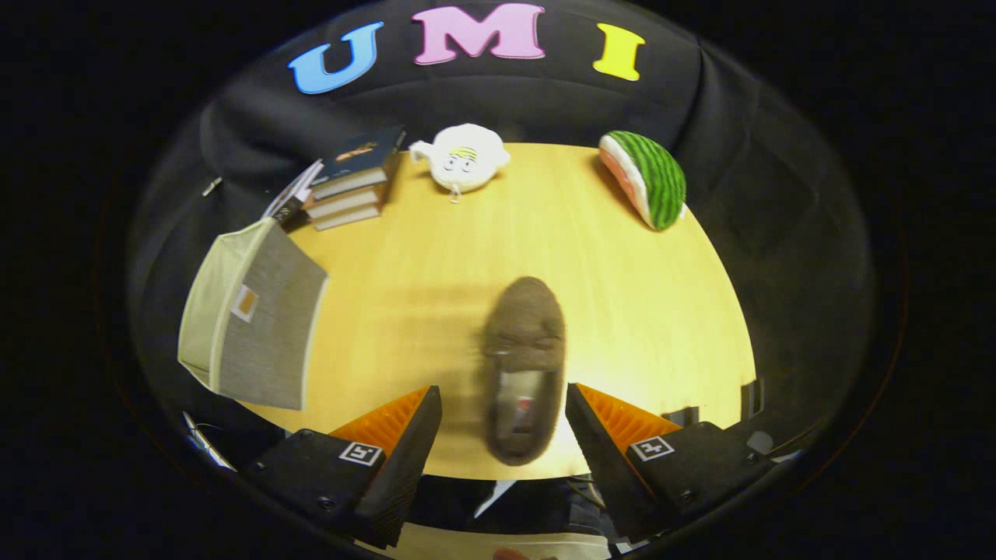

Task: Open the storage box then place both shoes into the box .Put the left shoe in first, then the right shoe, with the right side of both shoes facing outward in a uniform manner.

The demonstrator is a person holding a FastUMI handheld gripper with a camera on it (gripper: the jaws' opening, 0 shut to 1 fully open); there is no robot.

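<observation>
Gripper (502,424) fingers spread wide, straddling the heel of one brown shoe (524,369) without touching, probably lined up for a grab; blur hides the gap. Toe points away. One box (249,327) off to the left, seemingly tipped on its side. Beyond: one book stack (354,183), two plush toys.

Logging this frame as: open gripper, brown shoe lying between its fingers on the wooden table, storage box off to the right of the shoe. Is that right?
Not quite. In the gripper view the storage box sits to the left of the brown shoe, not the right. The rest holds: the gripper is open, and the shoe lies between its fingers on the wooden table.
</observation>
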